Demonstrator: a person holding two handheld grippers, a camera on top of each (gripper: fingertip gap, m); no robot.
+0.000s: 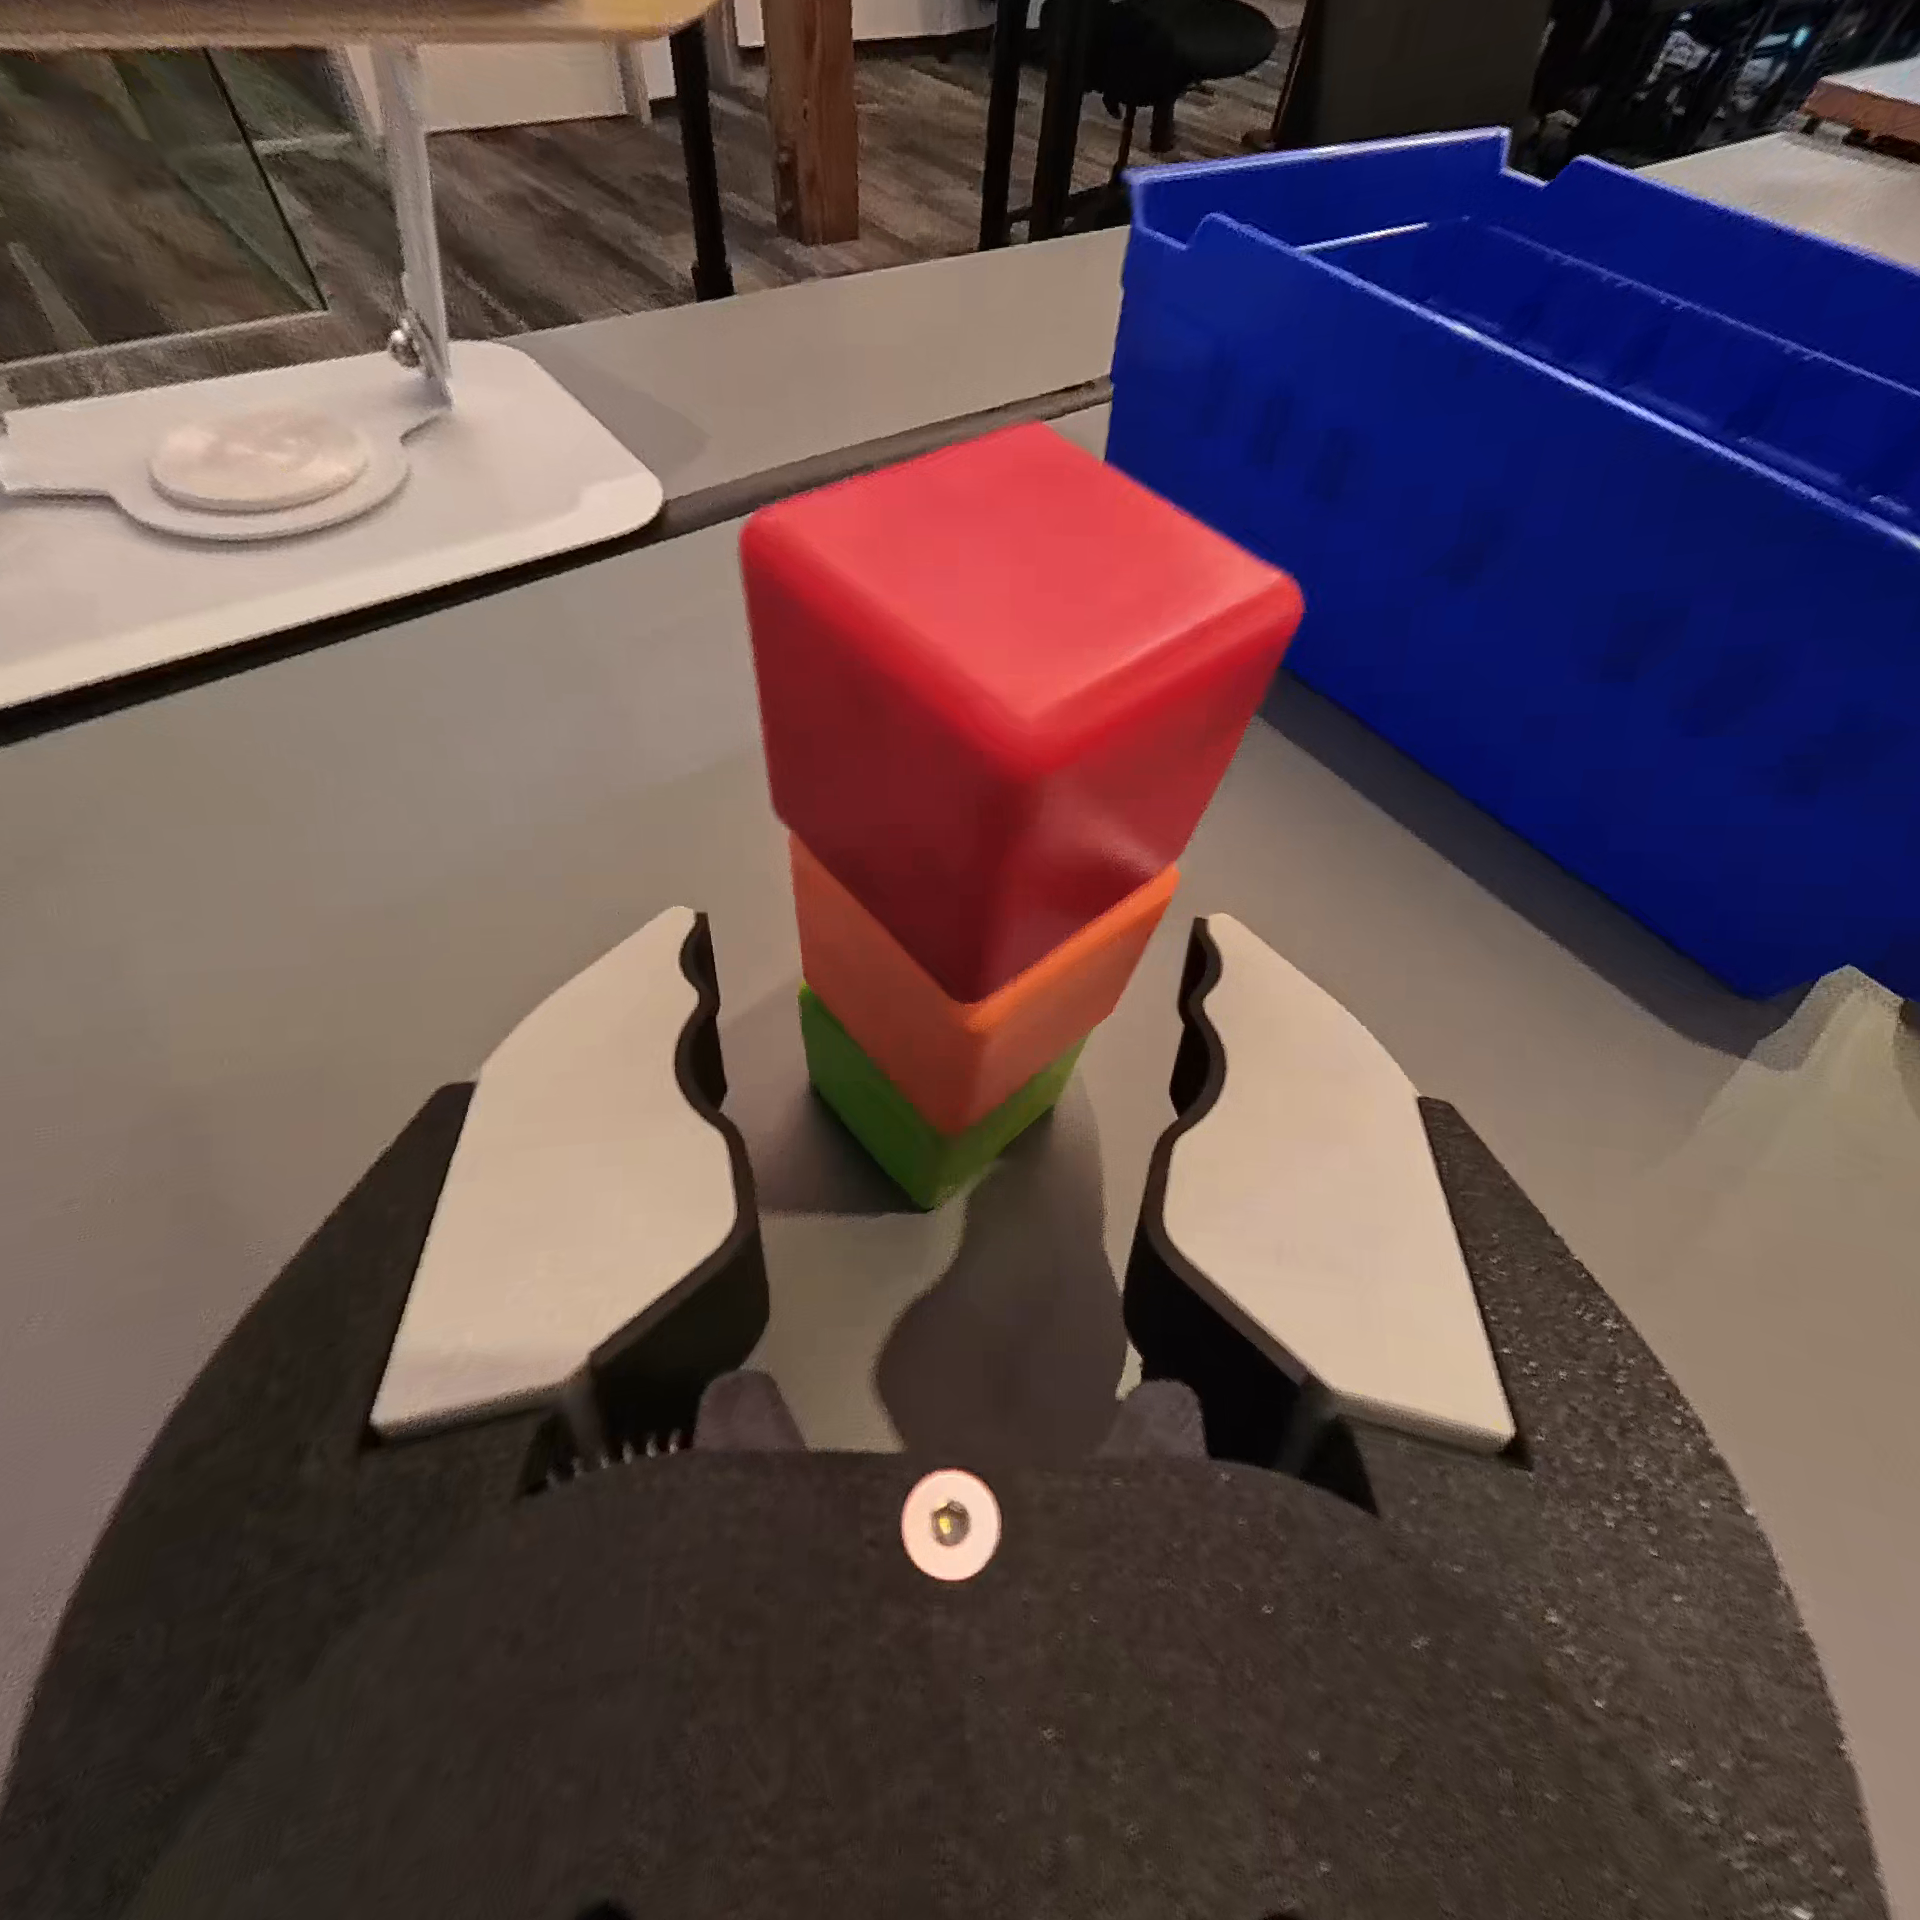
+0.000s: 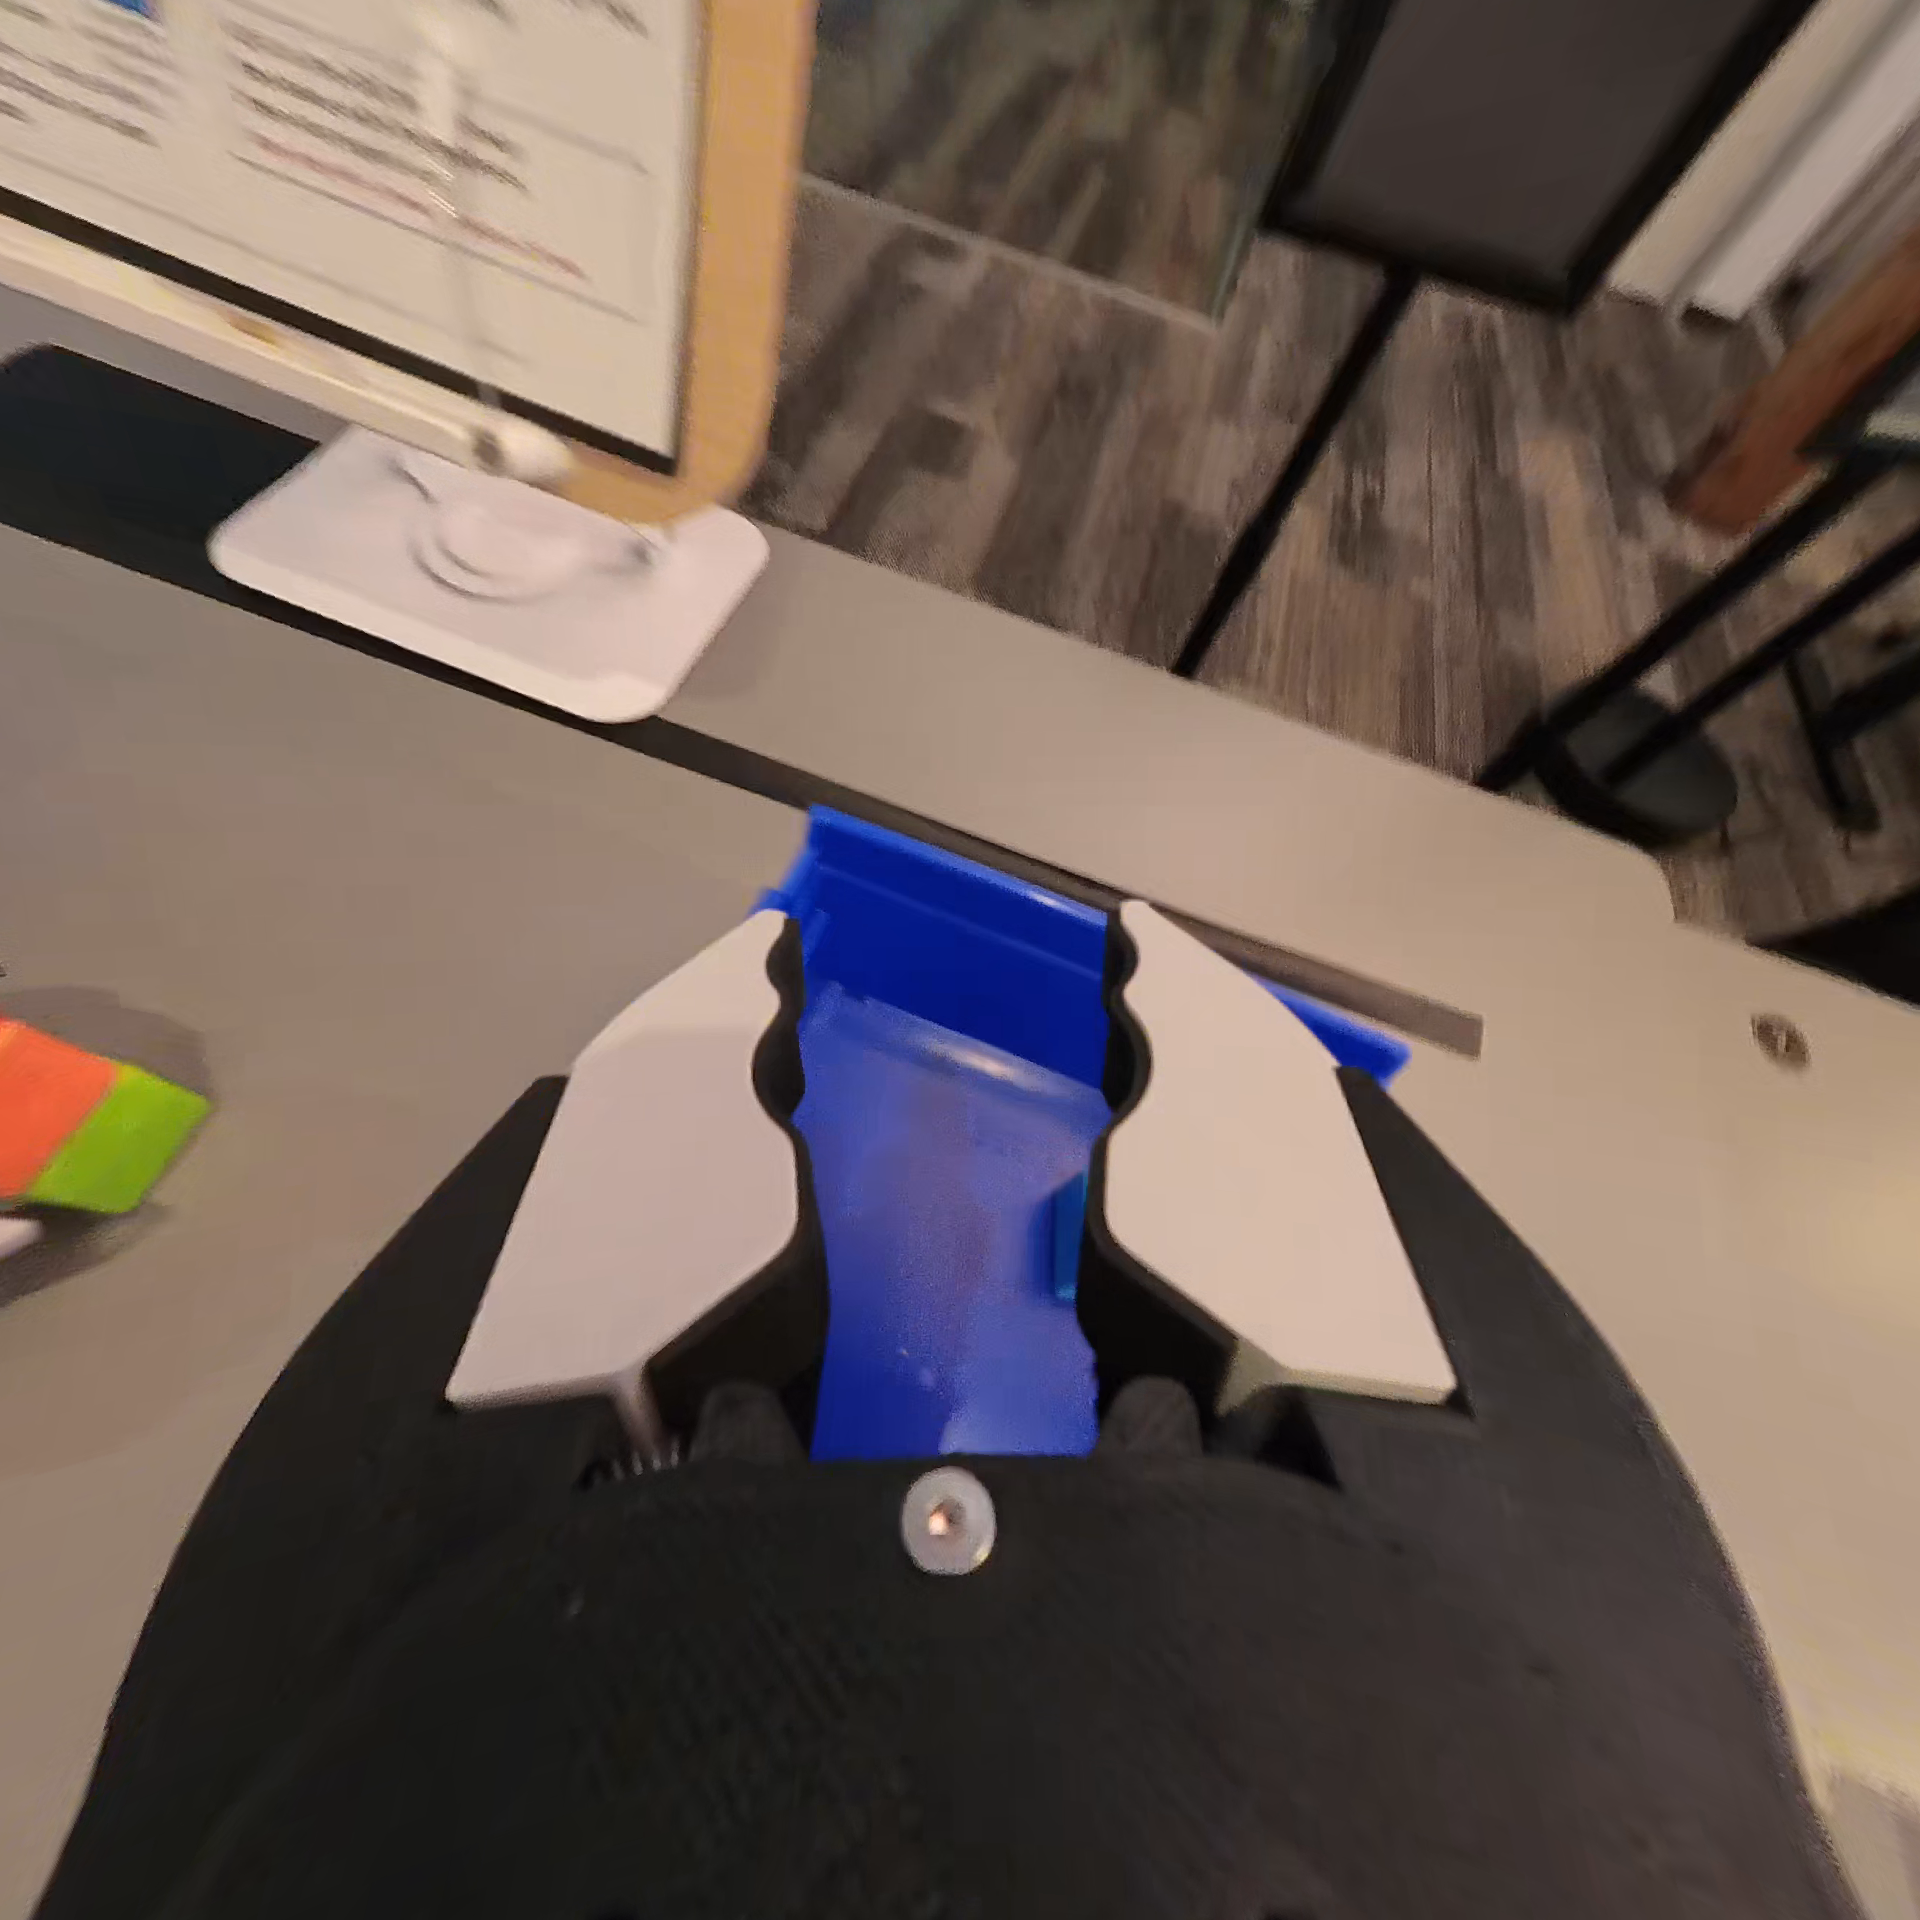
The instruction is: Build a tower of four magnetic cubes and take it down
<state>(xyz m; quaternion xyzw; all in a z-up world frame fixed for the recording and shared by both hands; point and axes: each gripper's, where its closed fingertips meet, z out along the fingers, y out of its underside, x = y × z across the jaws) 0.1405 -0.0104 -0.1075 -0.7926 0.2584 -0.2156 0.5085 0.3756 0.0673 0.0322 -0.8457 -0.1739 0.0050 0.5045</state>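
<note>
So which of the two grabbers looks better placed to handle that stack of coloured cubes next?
Probably the left. The left gripper is open right at the stack, its fingers either side of the orange cube below the red cube. The right gripper is open over the blue bin, away from the stack.

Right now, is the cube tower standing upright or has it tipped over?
Upright. The red cube sits on the orange cube, which sits on the green cube, standing on the table, slightly twisted.
</note>
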